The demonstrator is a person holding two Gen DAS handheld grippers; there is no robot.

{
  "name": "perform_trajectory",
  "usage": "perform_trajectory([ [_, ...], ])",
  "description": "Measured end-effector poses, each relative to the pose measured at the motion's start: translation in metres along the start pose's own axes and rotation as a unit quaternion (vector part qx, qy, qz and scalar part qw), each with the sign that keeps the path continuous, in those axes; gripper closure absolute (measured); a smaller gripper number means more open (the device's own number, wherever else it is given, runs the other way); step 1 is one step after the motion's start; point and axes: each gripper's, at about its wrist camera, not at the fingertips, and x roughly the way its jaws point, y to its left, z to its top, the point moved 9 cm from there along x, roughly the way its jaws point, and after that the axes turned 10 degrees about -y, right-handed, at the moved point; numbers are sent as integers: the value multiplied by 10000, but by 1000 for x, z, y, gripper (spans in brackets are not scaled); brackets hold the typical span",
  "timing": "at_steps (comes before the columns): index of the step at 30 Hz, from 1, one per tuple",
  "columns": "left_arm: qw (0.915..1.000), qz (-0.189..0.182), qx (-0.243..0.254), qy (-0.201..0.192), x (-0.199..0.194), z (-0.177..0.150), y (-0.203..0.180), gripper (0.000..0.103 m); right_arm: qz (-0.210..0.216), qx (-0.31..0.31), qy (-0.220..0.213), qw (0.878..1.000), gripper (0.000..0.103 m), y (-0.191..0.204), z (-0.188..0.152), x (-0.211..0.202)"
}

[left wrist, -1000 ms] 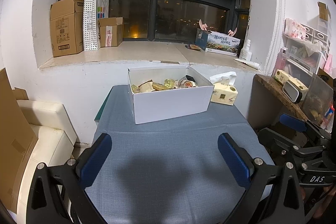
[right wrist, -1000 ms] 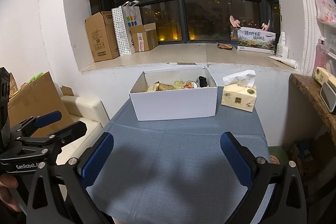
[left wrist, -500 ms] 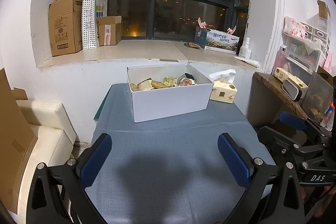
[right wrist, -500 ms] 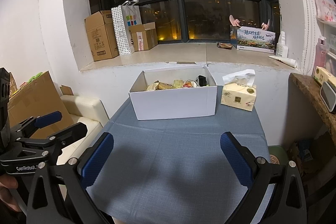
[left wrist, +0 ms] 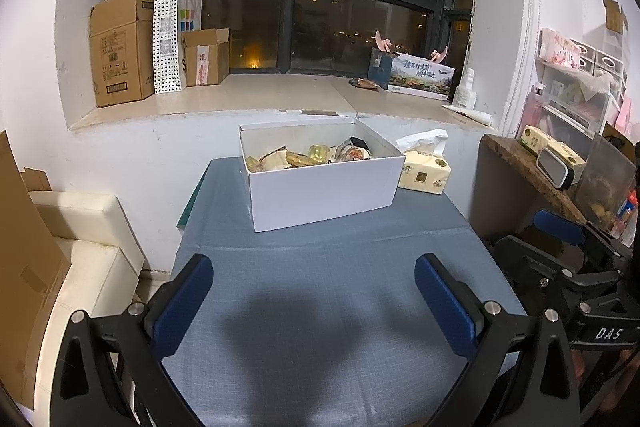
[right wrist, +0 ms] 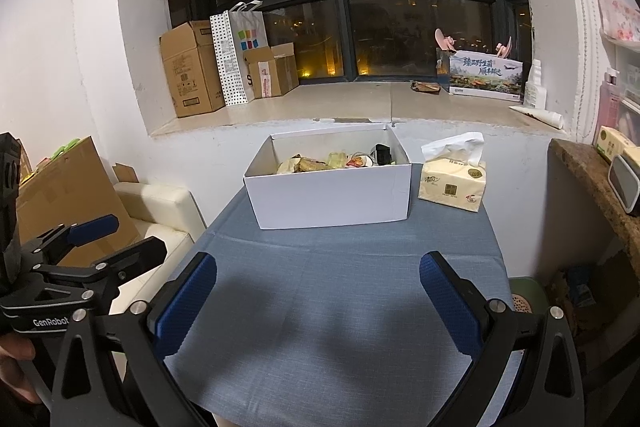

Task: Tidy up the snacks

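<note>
A white cardboard box (left wrist: 324,195) (right wrist: 332,199) stands at the far end of the blue-grey table (left wrist: 320,307) (right wrist: 340,307). It holds several wrapped snacks (left wrist: 308,157) (right wrist: 328,161). My left gripper (left wrist: 314,287) hovers open over the near part of the table, well short of the box, with nothing between its fingers. My right gripper (right wrist: 320,291) is likewise open and empty above the near table. Each gripper also shows at the edge of the other's view.
A yellow tissue pack (left wrist: 424,173) (right wrist: 452,183) lies right of the box. Cardboard boxes (left wrist: 120,47) and a dotted paper bag (left wrist: 170,39) stand on the windowsill. A cream seat (left wrist: 80,247) is on the left, a cluttered shelf (left wrist: 552,163) on the right.
Both views have barely shifted; the box sits slightly lower and farther in the left wrist view. Both grippers stay open and empty.
</note>
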Motion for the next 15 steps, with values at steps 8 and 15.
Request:
perform_trajectory([
  [8, 10000, -36, 15, 9, -1, 1, -2, 0, 2, 1, -5, 10000, 0, -1, 0, 0],
  [15, 10000, -67, 22, -24, -2, 1, -3, 0, 11, -22, -3, 10000, 0, -2, -1, -1],
])
